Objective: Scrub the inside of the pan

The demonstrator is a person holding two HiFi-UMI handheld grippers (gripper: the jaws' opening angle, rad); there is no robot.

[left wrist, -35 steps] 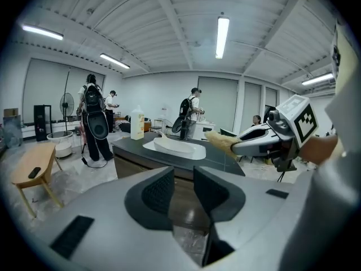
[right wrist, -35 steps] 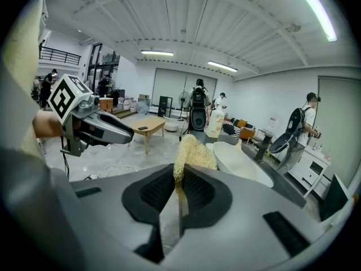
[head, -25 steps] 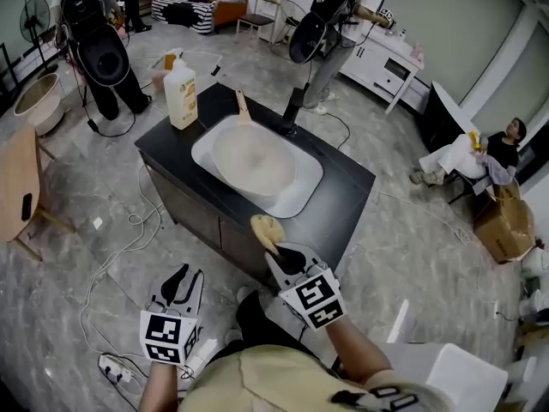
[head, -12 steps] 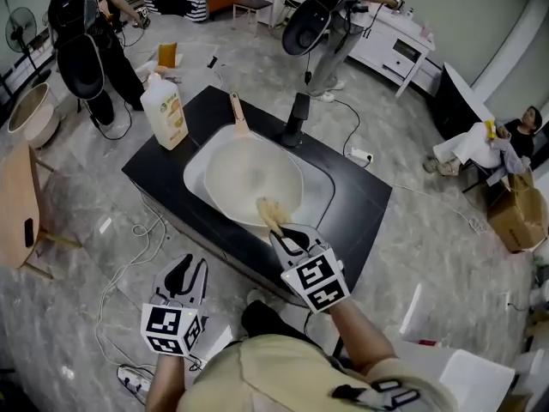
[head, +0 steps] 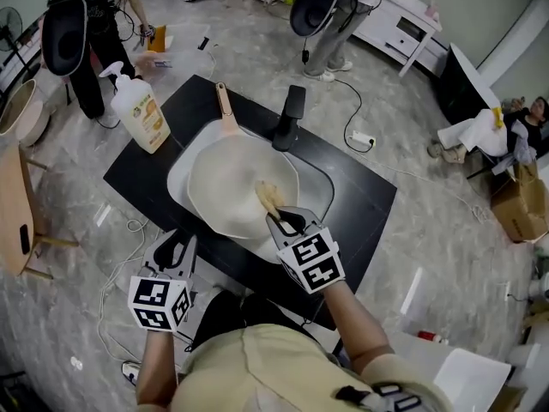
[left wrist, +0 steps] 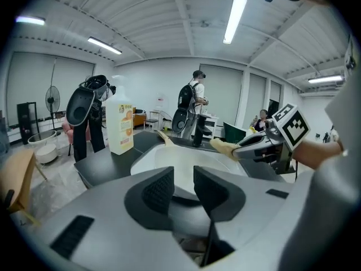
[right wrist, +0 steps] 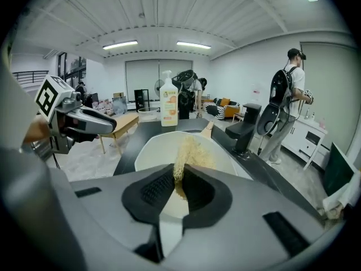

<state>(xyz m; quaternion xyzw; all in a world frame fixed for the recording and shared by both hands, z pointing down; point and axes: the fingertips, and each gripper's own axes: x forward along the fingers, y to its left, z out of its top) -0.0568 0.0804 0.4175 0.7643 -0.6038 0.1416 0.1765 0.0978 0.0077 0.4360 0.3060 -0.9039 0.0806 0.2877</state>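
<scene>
The scrubber [right wrist: 189, 151] is hidden at its lower end between the jaws of the right claw [right wrist: 179, 178]; the pan [right wrist: 153, 145] loses its near rim behind that claw (the bottle [head: 142, 110] print is too small to read).

Bright ceiling strips; fisheye-warped, dark-vignetted edges

Grey marbled floor [head: 446, 256] throughout the head view. Black counter [head: 360, 191] at centre, wooden table [head: 10, 200] at left edge, white cabinet [head: 399, 24] at upper right, cardboard box [head: 519, 204] at right edge. In the gripper views: white walls [right wrist: 242, 72], tall windows [right wrist: 144, 75] far back, ribbed ceiling [left wrist: 169, 16] with a lit tube light [left wrist: 234, 18].
</scene>
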